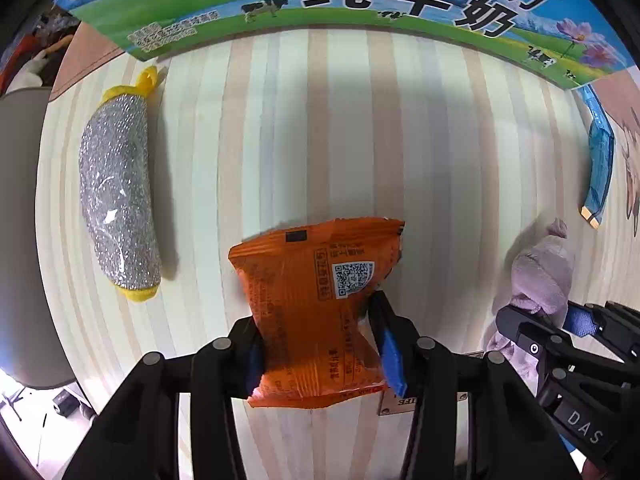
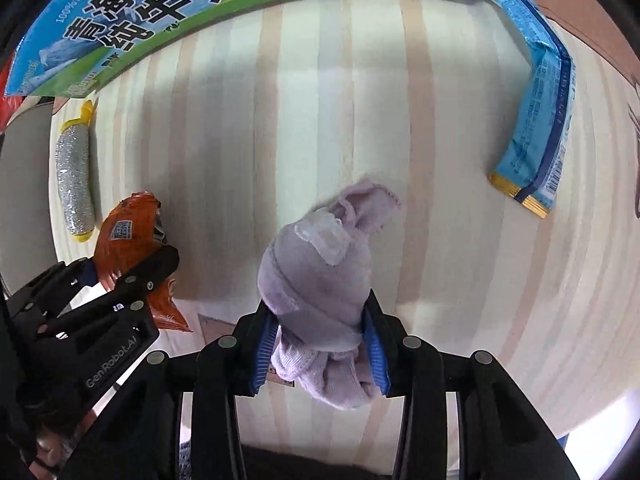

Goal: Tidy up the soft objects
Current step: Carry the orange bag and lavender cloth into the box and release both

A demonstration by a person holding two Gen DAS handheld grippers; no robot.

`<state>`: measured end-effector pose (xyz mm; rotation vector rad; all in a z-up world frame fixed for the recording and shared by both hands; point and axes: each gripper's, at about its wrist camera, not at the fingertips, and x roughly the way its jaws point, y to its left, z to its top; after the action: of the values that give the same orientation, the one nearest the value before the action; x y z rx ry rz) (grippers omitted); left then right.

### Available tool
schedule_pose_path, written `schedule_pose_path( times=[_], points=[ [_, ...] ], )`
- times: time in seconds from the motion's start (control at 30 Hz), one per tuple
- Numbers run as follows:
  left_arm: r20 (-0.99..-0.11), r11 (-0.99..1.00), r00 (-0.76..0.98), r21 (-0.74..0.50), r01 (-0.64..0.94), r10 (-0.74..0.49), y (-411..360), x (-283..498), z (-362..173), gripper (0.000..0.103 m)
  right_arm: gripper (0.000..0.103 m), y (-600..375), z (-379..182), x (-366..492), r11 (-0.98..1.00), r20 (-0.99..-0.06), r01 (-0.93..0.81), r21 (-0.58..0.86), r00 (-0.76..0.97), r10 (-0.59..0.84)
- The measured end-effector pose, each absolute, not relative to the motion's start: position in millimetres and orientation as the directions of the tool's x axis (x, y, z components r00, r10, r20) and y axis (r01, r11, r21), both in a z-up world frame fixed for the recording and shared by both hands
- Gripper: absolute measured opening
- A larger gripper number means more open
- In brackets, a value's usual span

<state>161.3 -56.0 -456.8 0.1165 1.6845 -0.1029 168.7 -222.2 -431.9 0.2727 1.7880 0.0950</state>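
Observation:
My left gripper [image 1: 320,344] is shut on an orange snack packet [image 1: 316,304] and holds it above the striped wooden table; it also shows in the right wrist view [image 2: 128,236]. My right gripper [image 2: 320,344] is shut on a rolled lilac sock [image 2: 316,272], which shows at the right of the left wrist view [image 1: 540,276]. A silver scrubber with yellow ends [image 1: 116,204] lies on the table to the left; it also shows in the right wrist view [image 2: 74,184]. A blue packet [image 2: 532,120] lies at the right and shows in the left wrist view too [image 1: 600,160].
A large milk carton box [image 1: 360,4] with green field and cows stands along the far edge of the table [image 1: 320,120]; it also shows in the right wrist view [image 2: 160,8]. A grey chair [image 1: 20,240] stands beyond the table's left edge.

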Motion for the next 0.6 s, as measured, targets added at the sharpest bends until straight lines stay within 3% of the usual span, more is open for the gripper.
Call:
schedule_pose_path(
  times=[0.07, 0.2, 0.5, 0.6],
  points=[
    [-0.994, 0.992, -0.109, -0.01, 0.129, 0.005, -55, 173, -444, 0.034, 0.04, -229, -428, 165, 0.967, -0.948, 0.135, 0.216, -0.211, 0.24],
    [-0.999, 0.99, -0.022, -0.048, 0.13, -0.045, -58, 178, -395, 0.034, 0.039, -225, -395, 166, 0.952, -0.942, 0.132, 0.277, -0.159, 0.296],
    [-0.953, 0.971, 0.224, -0.166, 0.171, -0.203, -59, 231, -240, 0.034, 0.039, -241, -248, 205, 0.911, -0.911, 0.046, 0.41, 0.075, 0.407],
    [-0.941, 0.965, 0.251, -0.182, 0.19, -0.227, -57, 270, -214, 0.034, 0.039, -235, -214, 231, 0.901, -0.894, 0.023, 0.433, 0.136, 0.426]
  ],
)
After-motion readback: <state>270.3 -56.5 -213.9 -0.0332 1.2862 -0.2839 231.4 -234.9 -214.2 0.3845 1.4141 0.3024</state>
